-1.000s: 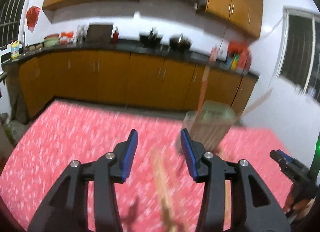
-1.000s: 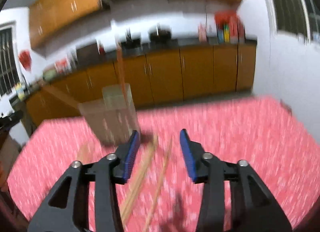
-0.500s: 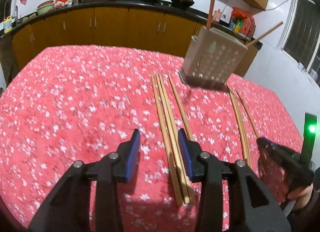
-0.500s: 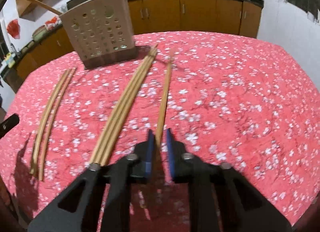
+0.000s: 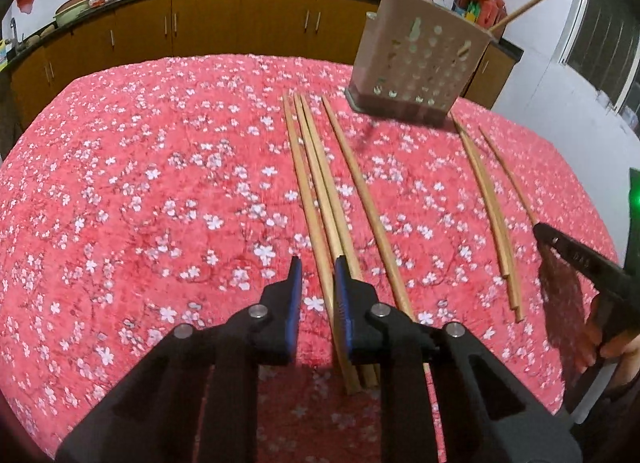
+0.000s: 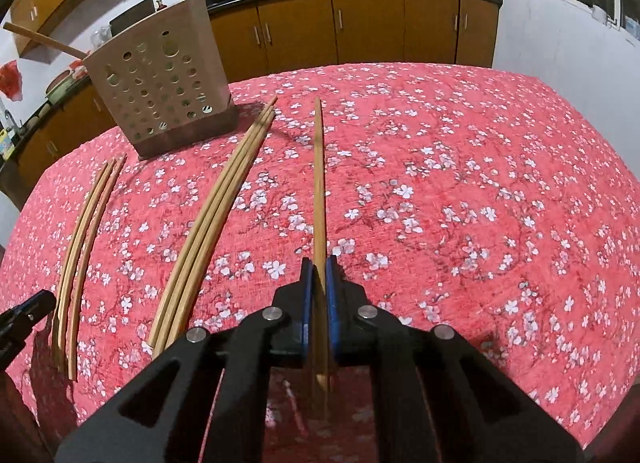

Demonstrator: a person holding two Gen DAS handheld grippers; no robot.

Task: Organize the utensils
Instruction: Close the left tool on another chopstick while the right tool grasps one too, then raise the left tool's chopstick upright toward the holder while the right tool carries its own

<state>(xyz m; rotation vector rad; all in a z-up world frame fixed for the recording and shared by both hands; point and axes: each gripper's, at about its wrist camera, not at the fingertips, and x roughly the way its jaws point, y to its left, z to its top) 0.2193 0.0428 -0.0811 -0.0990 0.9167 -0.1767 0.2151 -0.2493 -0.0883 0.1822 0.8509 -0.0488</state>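
My right gripper [image 6: 319, 269] is clamped on a single chopstick [image 6: 318, 183] to carry it to the perforated holder [image 6: 160, 79], while my left gripper [image 5: 316, 275] straddles another chopstick [image 5: 306, 183], jaws apart.

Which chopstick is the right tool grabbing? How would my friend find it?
Find the tan holder with round holes on the red flowery tablecloth. To its right lies a tight bundle of three chopsticks. Right of that, one chopstick lies alone, and only its near end sits pinched in the right tool.

both tongs [image 5: 316, 275] [image 6: 319, 275] are matte black, with blue ribbed finger pads [image 5: 296, 283] and round silver screws.
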